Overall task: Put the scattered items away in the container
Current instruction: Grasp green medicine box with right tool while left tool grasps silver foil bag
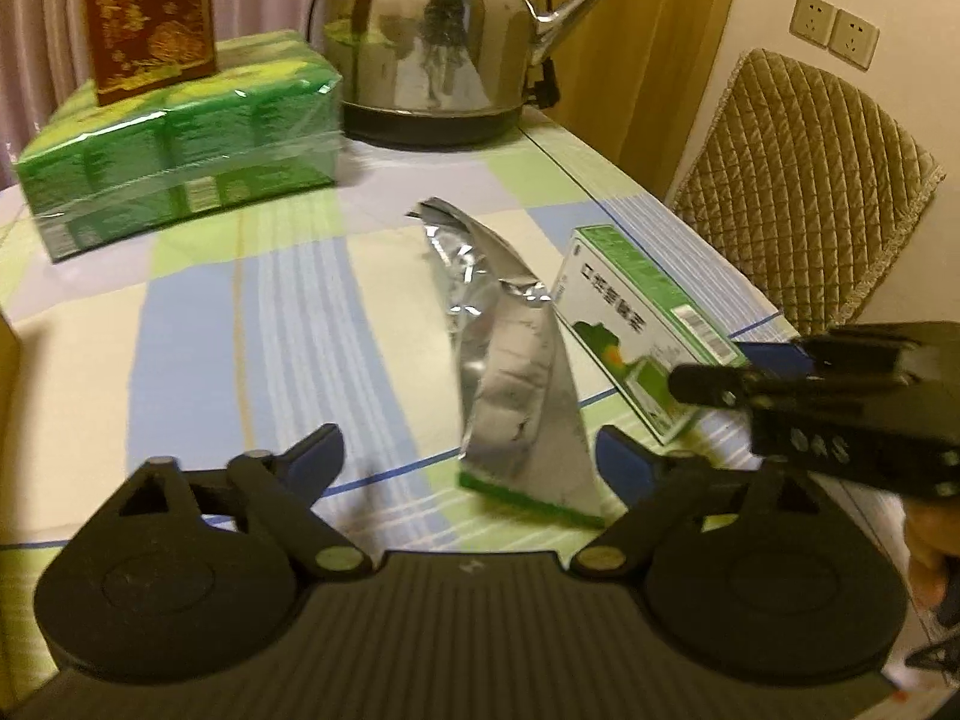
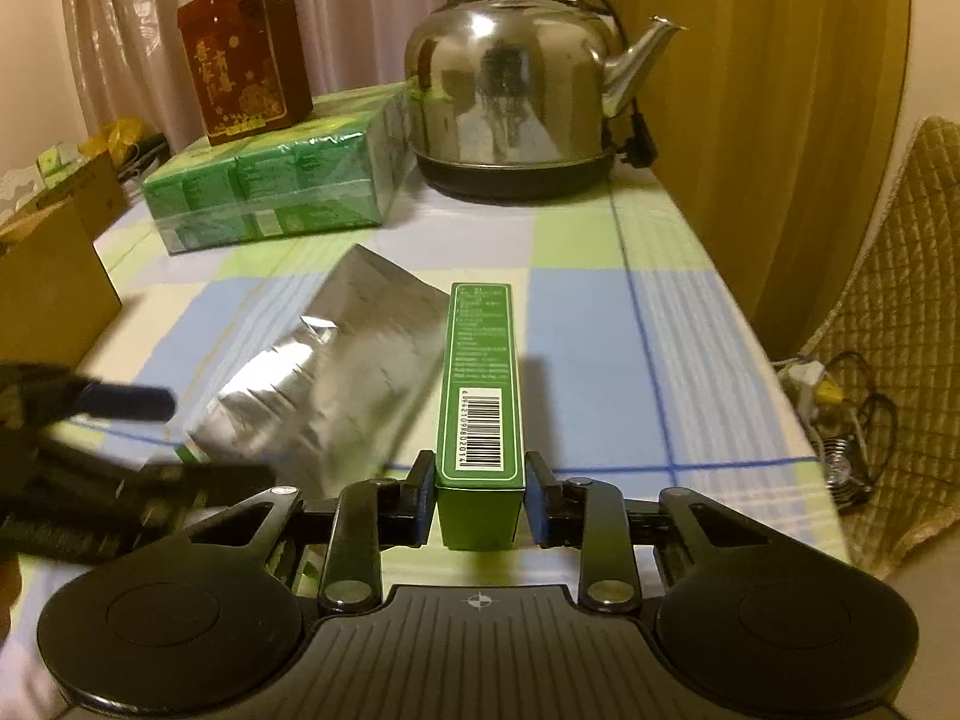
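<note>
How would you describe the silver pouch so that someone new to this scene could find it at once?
Start from the steel kettle at the back of the checked tablecloth and come toward the cameras. The foil pouch lies mid-table, beside the green carton that the right gripper clamps. It is the only crinkled, shiny silver thing; its neighbours are rigid boxes.

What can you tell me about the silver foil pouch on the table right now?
The silver foil pouch is crinkled, shiny metallic film with a green strip along its bottom edge and a torn, open top. It rests on the checked tablecloth, leaning against the green box beside it. The left gripper straddles its lower end, open, pads not yet pressing.
</note>
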The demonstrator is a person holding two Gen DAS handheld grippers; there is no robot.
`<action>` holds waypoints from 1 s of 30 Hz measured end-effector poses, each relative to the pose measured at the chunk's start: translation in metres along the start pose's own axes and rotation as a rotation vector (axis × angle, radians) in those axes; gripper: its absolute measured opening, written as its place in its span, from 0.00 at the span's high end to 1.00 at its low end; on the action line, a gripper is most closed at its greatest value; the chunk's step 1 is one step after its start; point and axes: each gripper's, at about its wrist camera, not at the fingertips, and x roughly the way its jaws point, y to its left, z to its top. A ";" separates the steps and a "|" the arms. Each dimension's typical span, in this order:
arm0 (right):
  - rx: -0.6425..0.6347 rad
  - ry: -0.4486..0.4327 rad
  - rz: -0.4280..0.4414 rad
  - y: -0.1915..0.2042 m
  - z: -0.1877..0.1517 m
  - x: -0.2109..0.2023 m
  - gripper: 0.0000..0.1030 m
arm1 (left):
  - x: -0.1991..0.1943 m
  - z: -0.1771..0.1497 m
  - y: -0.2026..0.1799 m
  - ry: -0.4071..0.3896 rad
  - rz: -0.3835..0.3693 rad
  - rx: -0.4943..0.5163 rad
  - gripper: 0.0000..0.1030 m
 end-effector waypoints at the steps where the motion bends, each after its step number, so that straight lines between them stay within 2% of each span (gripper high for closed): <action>1: -0.001 0.001 -0.002 -0.002 -0.002 -0.002 0.74 | 0.003 0.001 -0.001 0.006 -0.004 -0.004 0.30; 3: 0.004 -0.002 0.001 -0.006 -0.005 -0.005 0.74 | 0.009 0.003 -0.002 0.014 -0.011 -0.021 0.38; 5: 0.000 -0.003 0.005 -0.008 -0.007 -0.006 0.74 | 0.012 0.004 -0.001 0.022 -0.022 -0.037 0.50; 6: -0.002 -0.001 0.008 -0.009 -0.007 -0.006 0.74 | 0.013 0.005 0.000 0.027 -0.032 -0.046 0.61; 8: -0.005 0.001 0.017 -0.009 -0.005 -0.005 0.73 | 0.012 0.006 -0.002 0.027 -0.033 -0.046 0.67; 10: -0.008 0.001 0.027 -0.007 -0.004 -0.004 0.67 | 0.009 0.006 -0.004 0.027 -0.041 -0.043 0.75; 13: -0.021 -0.003 0.037 -0.002 0.000 -0.002 0.50 | 0.001 0.004 -0.004 0.029 -0.044 -0.042 0.78; 18: -0.045 0.024 0.025 0.004 0.006 0.013 0.50 | -0.015 -0.007 0.001 0.038 -0.045 -0.048 0.82; 20: -0.038 0.038 0.017 0.004 0.007 0.018 0.52 | -0.024 -0.014 0.003 0.040 -0.047 -0.053 0.83; 22: -0.031 0.049 -0.001 0.003 0.006 0.018 0.72 | -0.035 -0.023 0.005 0.043 -0.048 -0.060 0.84; 30: -0.023 0.083 0.023 0.018 -0.020 -0.016 0.73 | -0.081 -0.065 0.007 0.063 -0.050 -0.096 0.86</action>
